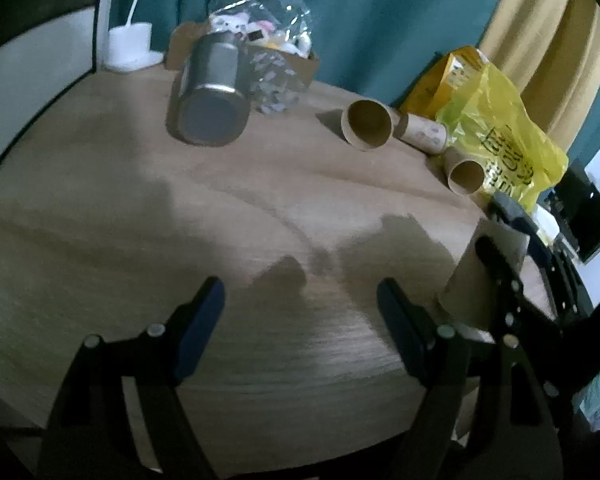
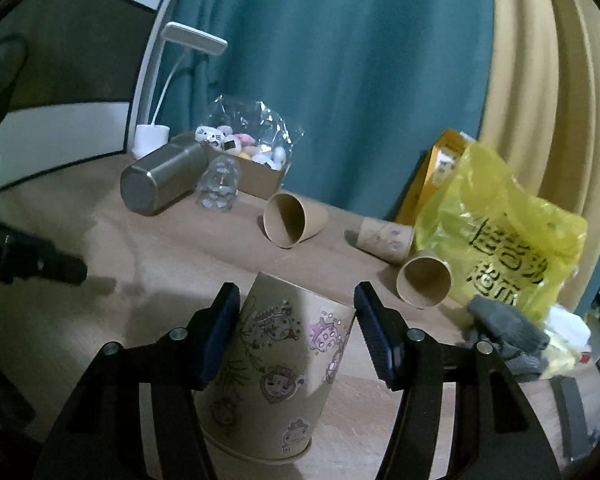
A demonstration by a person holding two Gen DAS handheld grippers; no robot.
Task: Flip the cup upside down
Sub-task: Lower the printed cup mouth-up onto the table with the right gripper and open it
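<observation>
Right gripper [image 2: 296, 332] is spread open around the upside-down cartoon-printed brown paper cup [image 2: 276, 364], which could be toppled if brushed.

A steel flask [image 2: 162, 178] is lying on its side near the table's [image 2: 172, 264] far edge, touching a cardboard box [image 2: 260, 178] of small toys. A white lamp base [image 2: 151, 139] is standing at the far left corner. A yellow plastic bag [image 2: 500, 236] is slumping along the right edge.
</observation>
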